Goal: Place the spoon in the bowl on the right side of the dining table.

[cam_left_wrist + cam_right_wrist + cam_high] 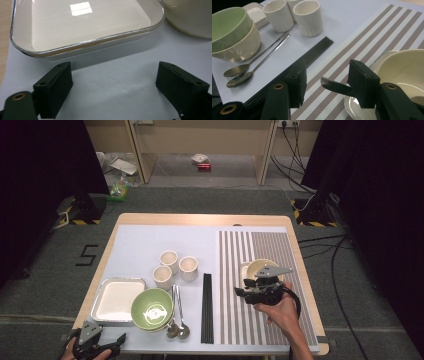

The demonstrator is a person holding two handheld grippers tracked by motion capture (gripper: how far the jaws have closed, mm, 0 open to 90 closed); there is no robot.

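High view looks forward and down over the whole table (150,222); left gripper view sits low, close on the white tray (82,47); right gripper view faces across the striped placemat (372,37) toward the green bowl (229,27), also seen from above

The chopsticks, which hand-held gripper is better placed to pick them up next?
Probably the right hand-held gripper: its open jaws point toward the chopsticks close ahead. The left hand-held gripper faces the tray.
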